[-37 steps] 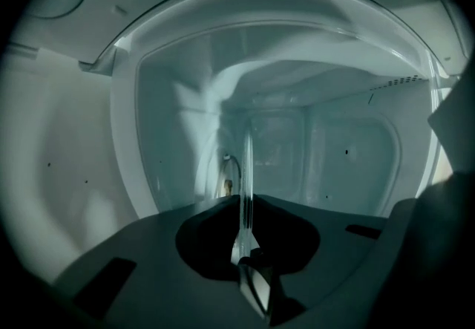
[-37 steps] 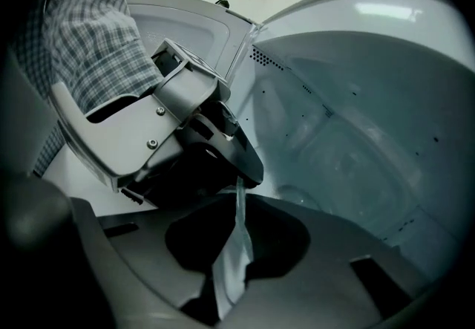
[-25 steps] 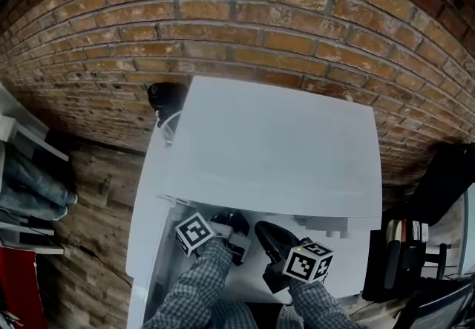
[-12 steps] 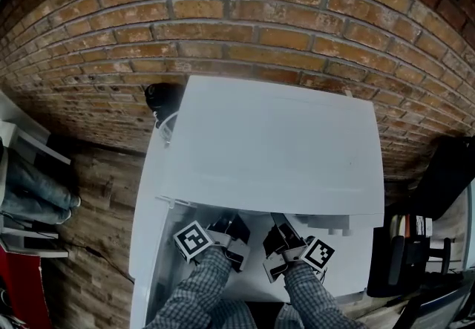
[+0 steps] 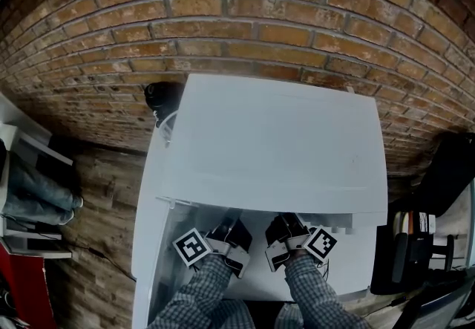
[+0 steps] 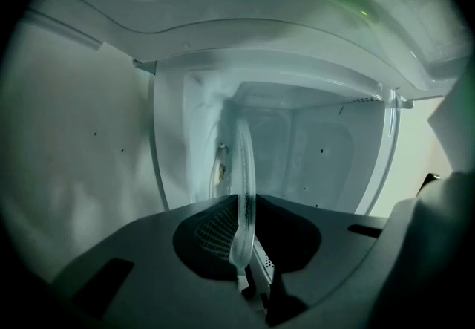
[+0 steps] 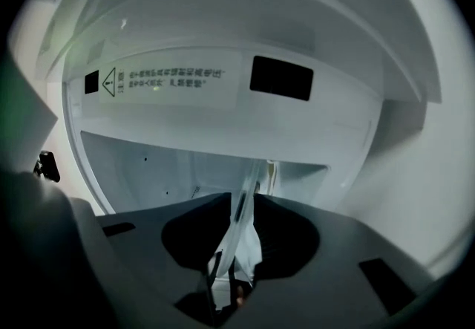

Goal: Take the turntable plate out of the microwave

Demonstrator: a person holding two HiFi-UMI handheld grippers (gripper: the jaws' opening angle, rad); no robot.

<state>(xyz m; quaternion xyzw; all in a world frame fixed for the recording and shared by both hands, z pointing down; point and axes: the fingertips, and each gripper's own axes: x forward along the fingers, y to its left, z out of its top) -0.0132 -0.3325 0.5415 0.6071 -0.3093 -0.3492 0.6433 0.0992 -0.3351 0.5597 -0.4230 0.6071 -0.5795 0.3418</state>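
The left gripper's (image 5: 234,232) jaws, just opening slightly, and the right gripper's (image 5: 280,229) jaws, just closing, both pinch the plate's (image 6: 243,164) edge, to pull it out steady.

Left claw (image 6: 245,205) easing, right claw (image 7: 243,201) closing, both pinching plate (image 6: 243,164).

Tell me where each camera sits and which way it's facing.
Head view: on the person's head, looking steeply down at the microwave top; checked sleeves, left gripper and right gripper show.
Left gripper view: rides the left gripper, facing into the cavity; its jaws, just opened wider, grip the turntable plate.
Right gripper view: rides the right gripper, facing into the cavity; its jaws, just closing, grip that plate.
Shared: both gripper views see the plate edge-on.
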